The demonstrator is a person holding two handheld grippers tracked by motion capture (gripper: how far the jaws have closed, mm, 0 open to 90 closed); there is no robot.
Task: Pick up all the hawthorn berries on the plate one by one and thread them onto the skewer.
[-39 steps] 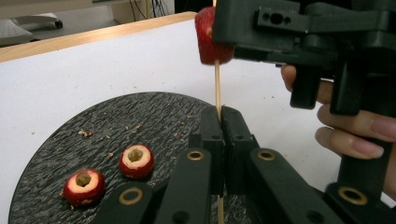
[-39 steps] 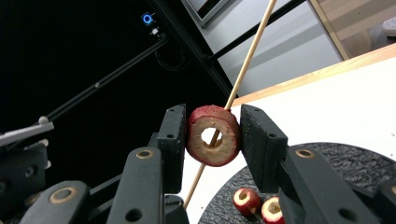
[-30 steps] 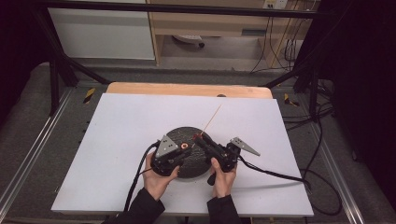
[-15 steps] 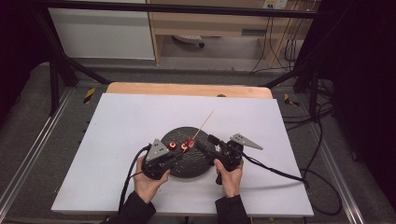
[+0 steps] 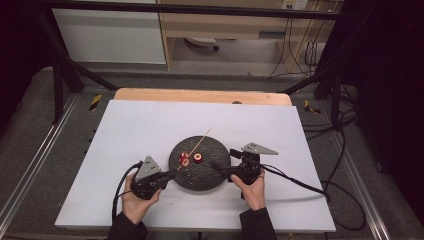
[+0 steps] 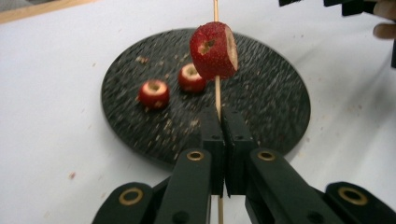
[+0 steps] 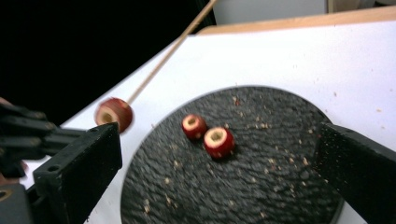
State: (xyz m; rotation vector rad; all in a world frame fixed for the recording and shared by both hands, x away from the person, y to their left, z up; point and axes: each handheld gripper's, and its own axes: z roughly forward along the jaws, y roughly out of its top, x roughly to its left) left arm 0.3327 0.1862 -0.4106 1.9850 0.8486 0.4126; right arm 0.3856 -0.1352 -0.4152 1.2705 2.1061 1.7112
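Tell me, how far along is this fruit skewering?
One red fruit is already threaded on the wooden skewer, which the left gripper clamps shut. The right gripper has just been opening, with nothing between its jaws, above the black plate. Two cored fruits lie on the plate, not yet skewered. Roughly a third done, it seems.

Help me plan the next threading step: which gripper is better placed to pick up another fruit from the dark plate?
Right. The right gripper is open over the plate near the two loose fruits, while the left gripper is shut on the skewer.
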